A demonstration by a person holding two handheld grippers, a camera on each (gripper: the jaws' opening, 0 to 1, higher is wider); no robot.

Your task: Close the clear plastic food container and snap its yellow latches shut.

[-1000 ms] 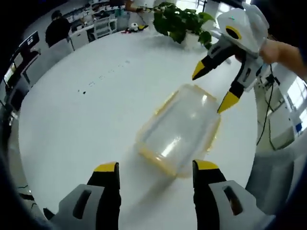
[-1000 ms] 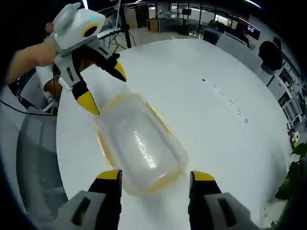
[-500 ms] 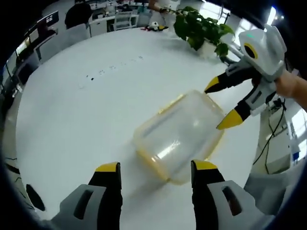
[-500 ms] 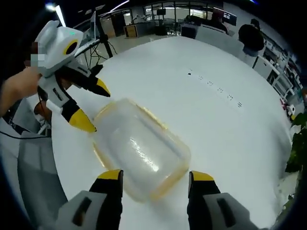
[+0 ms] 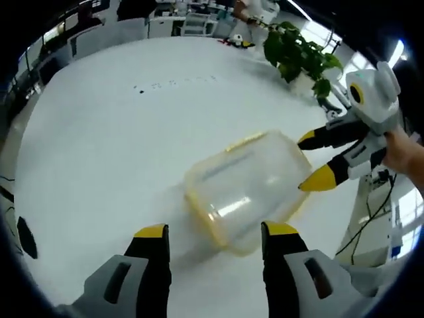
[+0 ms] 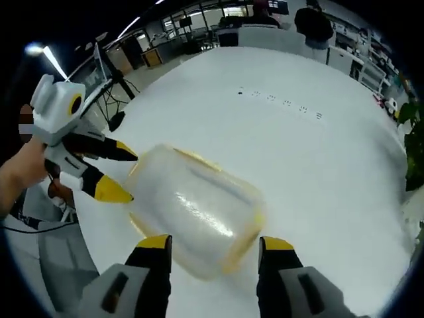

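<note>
Left gripper view: clear plastic food container (image 5: 246,193) w/ yellow rim lies on the white round table (image 5: 99,152), just ahead of the left gripper (image 5: 217,233), whose two yellow-tipped jaws stand apart w/ nothing between them; container's near end sits in line w/ the gap but beyond the tips. Lid looks seated on the container, though latch state can't be told (too blurred). Right gripper (image 5: 311,158) comes in from the right side of this view, held by a hand (image 5: 405,154); its jaws are spread, one yellow tip right at the container's far end, the other just beside the upper corner; contact can't be confirmed. A green plant (image 5: 299,58) stands near the table's far edge, w/ desks and chairs beyond. Right gripper view: same container (image 6: 192,211) lies just past the right gripper (image 6: 213,242), jaws apart and empty, near end of the container between the lines of the two tips. Left gripper (image 6: 118,171) enters from the left, held by a hand (image 6: 18,177), jaws open, tips flanking the container's far corner. A row of small dark marks (image 6: 279,101) dots the tabletop (image 6: 331,165) well apart from the container.
</note>
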